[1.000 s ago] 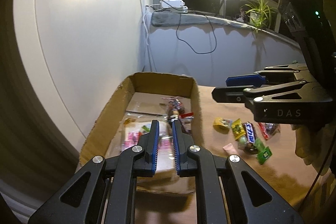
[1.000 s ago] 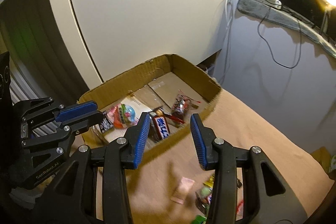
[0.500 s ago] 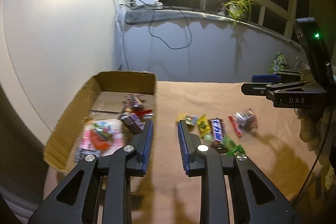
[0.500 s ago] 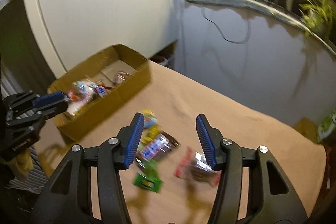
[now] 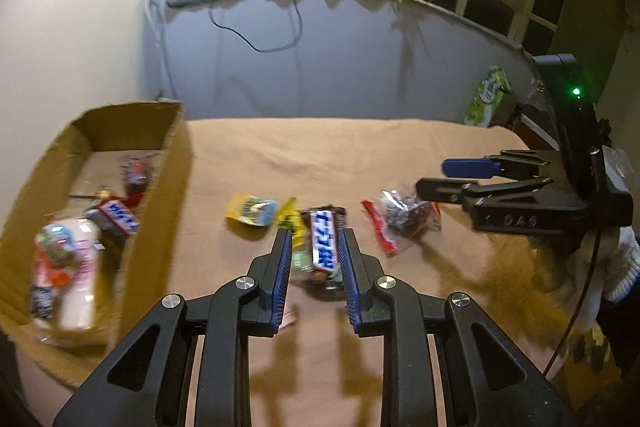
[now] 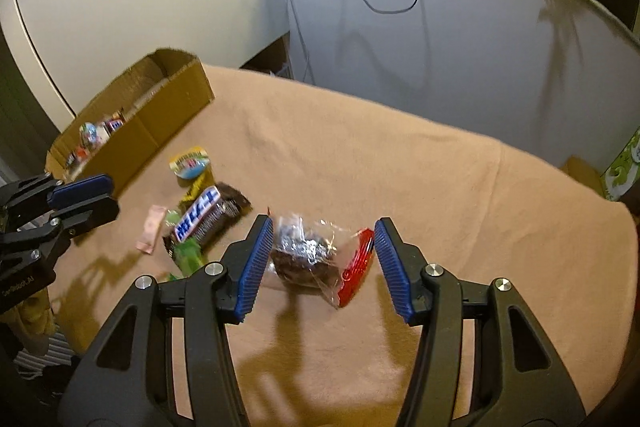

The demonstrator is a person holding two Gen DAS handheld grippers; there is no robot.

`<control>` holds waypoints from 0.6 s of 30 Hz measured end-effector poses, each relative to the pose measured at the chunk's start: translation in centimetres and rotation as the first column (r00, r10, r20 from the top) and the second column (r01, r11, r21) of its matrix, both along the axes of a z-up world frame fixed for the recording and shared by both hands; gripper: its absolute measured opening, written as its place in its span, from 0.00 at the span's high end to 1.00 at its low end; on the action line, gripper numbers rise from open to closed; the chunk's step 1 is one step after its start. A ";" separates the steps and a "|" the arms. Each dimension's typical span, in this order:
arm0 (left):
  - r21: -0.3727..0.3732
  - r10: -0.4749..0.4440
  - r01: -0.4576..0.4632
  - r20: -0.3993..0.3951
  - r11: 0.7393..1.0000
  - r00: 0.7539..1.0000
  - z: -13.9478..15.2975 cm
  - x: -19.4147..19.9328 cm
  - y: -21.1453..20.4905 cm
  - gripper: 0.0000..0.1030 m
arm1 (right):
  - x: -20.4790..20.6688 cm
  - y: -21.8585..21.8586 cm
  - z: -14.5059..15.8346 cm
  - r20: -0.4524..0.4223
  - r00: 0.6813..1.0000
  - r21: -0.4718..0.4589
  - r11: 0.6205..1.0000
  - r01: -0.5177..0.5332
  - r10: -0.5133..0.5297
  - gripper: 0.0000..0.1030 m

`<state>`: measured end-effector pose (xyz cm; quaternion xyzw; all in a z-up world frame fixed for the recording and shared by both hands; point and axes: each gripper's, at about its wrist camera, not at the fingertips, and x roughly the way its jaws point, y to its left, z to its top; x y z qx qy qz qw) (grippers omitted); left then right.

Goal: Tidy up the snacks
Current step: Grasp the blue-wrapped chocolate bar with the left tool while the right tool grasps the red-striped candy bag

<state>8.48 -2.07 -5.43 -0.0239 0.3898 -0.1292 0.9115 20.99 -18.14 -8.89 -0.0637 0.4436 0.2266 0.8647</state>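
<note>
Two views agreed: through the left wrist, the left gripper [image 5: 314, 255], slightly parted and empty, framed the chocolate bar [image 5: 325, 242], long axis toward twelve o'clock. Through the right wrist, the right gripper [image 6: 322, 259], half open and empty, straddled the clear bag [image 6: 308, 255]. A second earlier both hung over the cardboard box [image 5: 176, 163].

One cardboard box [image 5: 176, 187], two chocolate bars with blue lettering, one in the box [image 5: 116, 221] and one on the worktop [image 5: 324, 241], one clear bag of dark sweets [image 6: 304, 255], and two tongs [image 5: 314, 267] [image 6: 324, 259].
</note>
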 end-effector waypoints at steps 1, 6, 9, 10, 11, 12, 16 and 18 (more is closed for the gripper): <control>0.001 -0.009 0.009 -0.010 1.000 1.000 -0.3 0.4 -0.4 0.78 | 0.1 0.0 -0.3 -0.006 1.000 0.002 1.000 -0.006 0.006 0.46; 0.009 -0.023 0.023 -0.055 1.000 0.998 -1.6 2.3 -1.7 0.78 | 0.8 0.1 -1.3 -0.012 0.999 0.007 0.999 -0.038 0.038 0.46; 0.024 -0.037 0.039 -0.070 0.999 0.997 -2.2 3.0 -2.5 0.78 | 1.0 0.6 -1.5 0.001 0.998 -0.003 0.998 -0.060 0.060 0.33; 0.031 -0.041 0.043 -0.072 0.999 0.997 -2.3 3.2 -2.7 0.78 | 1.1 0.7 -1.6 0.002 0.998 -0.003 0.998 -0.068 0.068 0.33; 0.039 -0.044 0.047 -0.076 0.998 0.996 -2.5 3.4 -3.0 0.78 | 1.2 0.9 -1.7 0.001 0.997 -0.004 0.997 -0.076 0.076 0.33; 0.047 -0.045 0.048 -0.080 0.998 0.996 -2.6 3.6 -3.2 0.78 | 1.4 0.9 -1.8 0.000 0.997 -0.004 0.997 -0.079 0.079 0.33; 0.080 -0.034 0.041 -0.089 0.996 0.995 -3.1 4.3 -3.5 0.78 | 1.9 1.3 -2.2 -0.007 0.995 -0.011 0.995 -0.096 0.096 0.33; 0.096 -0.027 0.035 -0.087 0.995 0.996 -3.2 4.5 -3.5 0.78 | 2.0 1.4 -2.4 -0.011 0.994 -0.012 0.994 -0.107 0.107 0.33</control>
